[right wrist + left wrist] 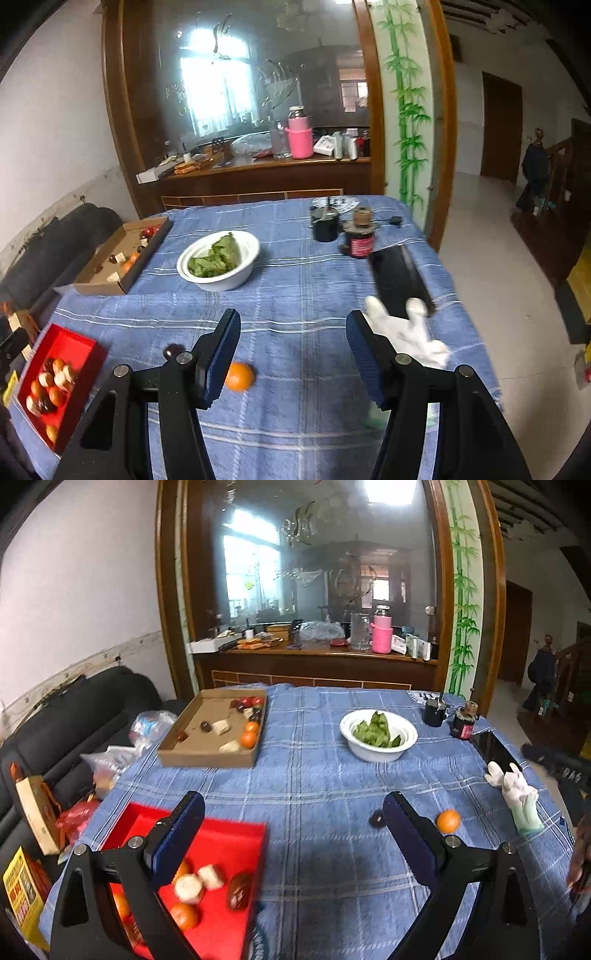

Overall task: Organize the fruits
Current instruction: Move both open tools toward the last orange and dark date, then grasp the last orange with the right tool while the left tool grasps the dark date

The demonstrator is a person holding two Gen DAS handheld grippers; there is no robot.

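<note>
left tongs (293, 834): wide apart, holding nothing | right tongs (293, 356): apart, empty | orange (240, 376) loose on bench (295, 266) beside a dark fruit (173, 350), maybe a date | red tray (229, 849) gathers sorted fruit, so these likely go next

1. A white bowl (378, 734) of green leaves sits mid-tablecloth (314, 768).
2. Right of the bowl stand a black cup (325, 225) and a dark bottle (360, 238).
3. A white glove (410, 332) lies nearer than the bowl, to its right.
</note>
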